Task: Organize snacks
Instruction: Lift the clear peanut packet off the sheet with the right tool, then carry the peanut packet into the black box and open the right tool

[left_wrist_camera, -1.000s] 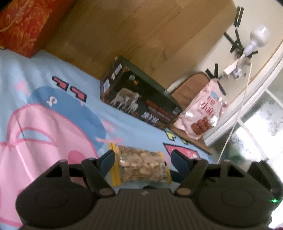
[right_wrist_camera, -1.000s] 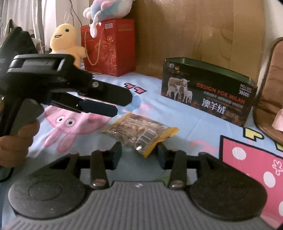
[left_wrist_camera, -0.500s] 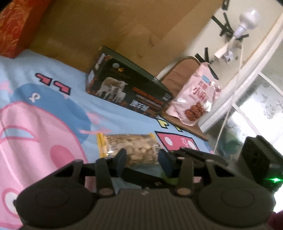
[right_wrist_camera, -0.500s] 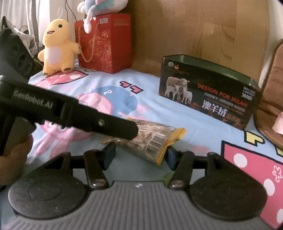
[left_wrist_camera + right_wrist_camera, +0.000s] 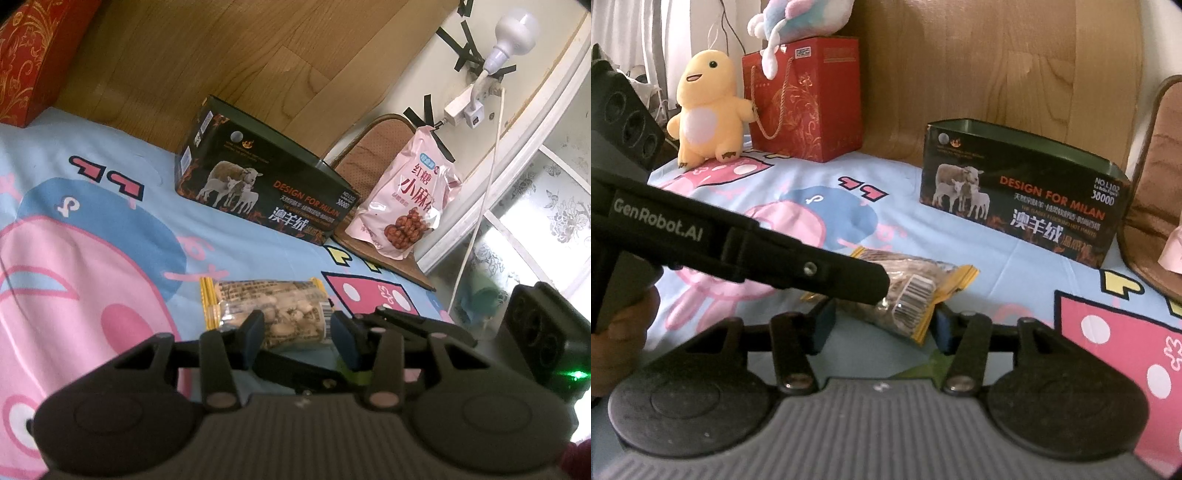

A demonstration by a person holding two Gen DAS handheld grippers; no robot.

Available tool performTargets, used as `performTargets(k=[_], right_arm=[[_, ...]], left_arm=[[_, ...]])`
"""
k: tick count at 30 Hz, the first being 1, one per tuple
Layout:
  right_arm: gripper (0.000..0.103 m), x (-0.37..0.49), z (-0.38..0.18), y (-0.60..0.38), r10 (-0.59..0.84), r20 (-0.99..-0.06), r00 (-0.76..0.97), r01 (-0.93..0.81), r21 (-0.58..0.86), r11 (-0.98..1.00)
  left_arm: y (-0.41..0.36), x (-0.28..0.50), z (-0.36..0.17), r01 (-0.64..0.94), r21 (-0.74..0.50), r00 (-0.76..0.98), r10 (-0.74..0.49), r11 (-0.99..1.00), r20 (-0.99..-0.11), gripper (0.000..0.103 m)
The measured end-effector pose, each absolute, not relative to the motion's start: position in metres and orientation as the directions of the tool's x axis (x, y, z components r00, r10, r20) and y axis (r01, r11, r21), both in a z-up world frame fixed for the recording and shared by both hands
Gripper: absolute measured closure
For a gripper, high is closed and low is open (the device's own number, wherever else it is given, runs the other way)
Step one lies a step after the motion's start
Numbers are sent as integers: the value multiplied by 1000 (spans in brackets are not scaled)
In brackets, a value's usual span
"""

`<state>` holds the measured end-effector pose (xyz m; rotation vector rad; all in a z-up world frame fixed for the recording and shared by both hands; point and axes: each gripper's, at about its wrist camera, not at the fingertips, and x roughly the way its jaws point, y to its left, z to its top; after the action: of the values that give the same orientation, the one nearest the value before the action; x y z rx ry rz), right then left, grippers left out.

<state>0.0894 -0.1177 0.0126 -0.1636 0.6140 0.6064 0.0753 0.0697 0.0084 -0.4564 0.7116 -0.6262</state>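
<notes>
Nearest, the left gripper (image 5: 297, 328) has just been closing and is now clenched on the packet (image 5: 273, 310) of nuts, its pads pressing the clear middle while the yellow crimped ends stick out either side. The packet lies on the sheet (image 5: 110, 229), so the grip looks set for a lift. From the other side, the right gripper (image 5: 882, 325) brackets the barcode end of the packet (image 5: 916, 291) with jaws apart, pads not pressing; probably steadying or waiting its turn. The left tool's arm there reads "GenRobot.AI". Farther back stands the open box (image 5: 258, 188), likely where snacks go, printed "DESIGN FOR MILAN", "3800D", "澳羊绒". Beside it a pink bag (image 5: 406, 206) marked "红糖小麻花" leans on a chair (image 5: 373, 147). Behind, a red gift bag (image 5: 809, 99) and a yellow plush (image 5: 705, 107)
</notes>
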Motion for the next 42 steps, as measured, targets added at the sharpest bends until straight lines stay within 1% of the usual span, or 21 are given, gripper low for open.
performTargets(k=[1,3,6,10,12,14,16,17,19,20,21,23,25,27,29,30,32,34,35,38,42], right_arm=[[44,89,13,-118,484,-585,651,-578,32,815],[44,89,12,-117,484,-585,651,-579,30,815],[44,89,12,-117,483,-584,652,-578,29,815],[43,88,12,-117,483,-584,652,-578,29,816],[40,88,12,-117,481,-586,652,-576,29,817],[29,88,12,-117,481,-588,650,-574,34,818],[26,88,12,-118,476,-589,653,-565,39,824],[26,88,12,-119,478,-588,652,-564,44,824],[26,87,12,-119,477,-588,653,-560,50,827],[25,87,11,-119,476,-588,655,-557,50,829],[24,88,11,-119,473,-588,656,-554,51,831],[20,88,11,-120,468,-589,659,-545,55,837],[20,89,11,-120,469,-590,657,-543,61,837],[21,88,11,-118,466,-592,657,-546,52,836],[34,86,11,-116,453,-590,668,-543,29,839],[37,85,12,-116,452,-587,672,-542,26,840],[50,85,12,-118,449,-581,679,-534,28,845],[58,86,12,-119,444,-577,685,-526,30,850],[61,85,12,-119,442,-575,688,-520,34,853],[65,81,14,-119,440,-561,701,-511,35,859],[67,72,19,-122,442,-531,723,-497,46,867]], left_arm=[[70,75,8,368,-581,591,-665,726,-457,63],[73,75,9,361,-584,596,-661,727,-455,59],[84,76,10,328,-595,621,-642,734,-450,55],[112,76,13,263,-648,676,-616,715,-405,52],[124,77,12,233,-682,687,-614,693,-389,52],[129,80,10,214,-698,690,-612,683,-386,52],[128,81,9,219,-704,681,-622,676,-386,52],[126,82,9,227,-700,675,-628,677,-388,52],[118,81,9,255,-689,656,-645,679,-393,46],[113,81,9,265,-679,647,-649,685,-402,40],[109,81,8,272,-668,638,-650,692,-413,38],[101,82,6,283,-659,616,-659,697,-432,38],[92,84,2,292,-660,586,-675,692,-448,38],[81,82,5,321,-617,589,-661,719,-464,38],[75,79,6,337,-594,594,-655,730,-468,38],[74,79,7,340,-593,594,-655,730,-467,38],[75,79,6,337,-597,595,-656,728,-463,38],[76,79,6,332,-603,598,-656,725,-461,41],[77,79,6,328,-606,600,-655,725,-459,43],[78,77,7,322,-628,597,-666,709,-446,43],[72,68,16,345,-618,606,-670,707,-428,43]])
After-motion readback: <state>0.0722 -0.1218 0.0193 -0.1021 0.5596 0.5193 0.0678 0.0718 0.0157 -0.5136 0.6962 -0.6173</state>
